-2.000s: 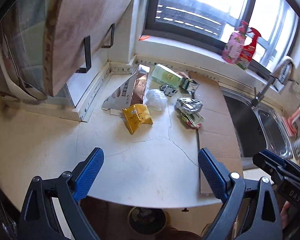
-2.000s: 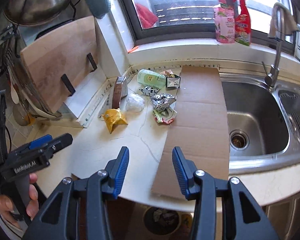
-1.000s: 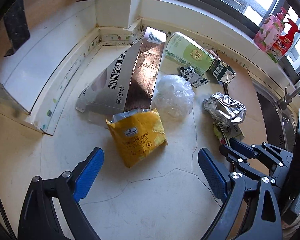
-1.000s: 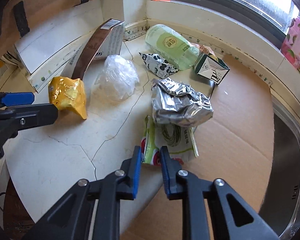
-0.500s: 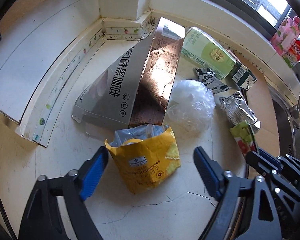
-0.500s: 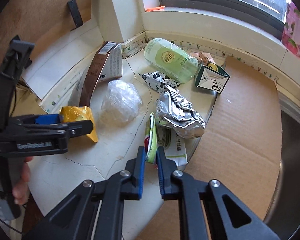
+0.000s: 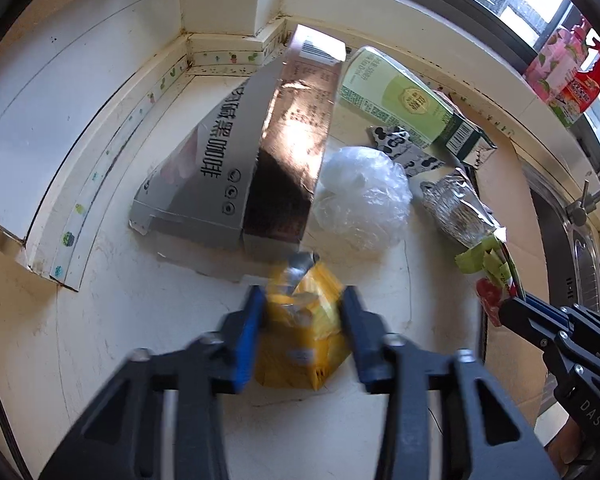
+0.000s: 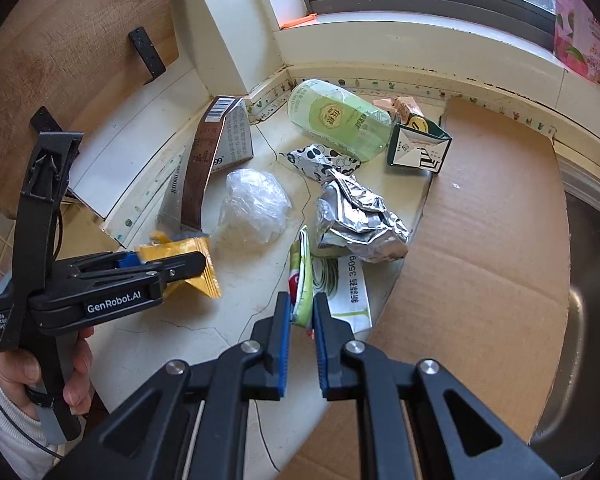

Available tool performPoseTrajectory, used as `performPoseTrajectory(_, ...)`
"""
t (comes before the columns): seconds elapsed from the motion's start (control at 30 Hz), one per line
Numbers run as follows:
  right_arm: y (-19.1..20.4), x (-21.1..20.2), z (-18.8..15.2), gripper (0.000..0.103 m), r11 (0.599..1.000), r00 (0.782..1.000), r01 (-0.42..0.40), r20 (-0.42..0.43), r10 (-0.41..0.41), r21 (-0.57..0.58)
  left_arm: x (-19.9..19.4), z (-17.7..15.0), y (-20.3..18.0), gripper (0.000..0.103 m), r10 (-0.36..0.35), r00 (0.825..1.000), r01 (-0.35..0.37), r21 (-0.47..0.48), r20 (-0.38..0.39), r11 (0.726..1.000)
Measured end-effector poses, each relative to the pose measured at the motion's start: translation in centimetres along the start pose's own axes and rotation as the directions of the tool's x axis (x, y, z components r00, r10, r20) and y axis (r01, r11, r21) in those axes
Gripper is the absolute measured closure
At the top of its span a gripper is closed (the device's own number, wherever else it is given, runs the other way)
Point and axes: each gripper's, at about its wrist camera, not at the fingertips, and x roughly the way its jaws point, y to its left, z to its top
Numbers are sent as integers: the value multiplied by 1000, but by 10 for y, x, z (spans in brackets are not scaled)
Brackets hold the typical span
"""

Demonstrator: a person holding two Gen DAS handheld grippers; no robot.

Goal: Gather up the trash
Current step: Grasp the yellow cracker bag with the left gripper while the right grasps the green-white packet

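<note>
Over my left tongs (image 7: 304, 336), the jaws have just been closing on the yellow cracker bag (image 7: 300, 332), which sits crumpled between the pads on the worktop (image 7: 100, 340) below the flattened box (image 7: 236, 164). I should squeeze firmly before lifting, since the foil may slip.

Over my right tongs (image 8: 301, 322), the jaws are clamped on the green wrapper (image 8: 302, 280), its edge raised beside the silver bag (image 8: 356, 216). I should lift straight up and clear of that bag.

Yellow cracker bag (image 7: 304, 336) — silver foil wrapper (image 8: 360, 220)
</note>
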Motion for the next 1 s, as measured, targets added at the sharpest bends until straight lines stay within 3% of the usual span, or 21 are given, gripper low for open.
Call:
performPoseTrajectory(0.3, 7, -25, -9, 93, 1000, 999, -7, 31, 6, 28, -24, -18, -6, 93, -32, 999, 31, 37, 12, 999)
performPoseTrajectory(0.87, 50, -89, -53, 93, 998, 992, 21, 124, -28, 55, -116, -79, -20, 94, -88, 989, 71, 139, 120, 988)
performPoseTrajectory(1.0, 61, -97, -72, 93, 997, 990, 42, 132, -50, 66, -118, -98, -18, 94, -95, 986, 74, 152, 136, 986)
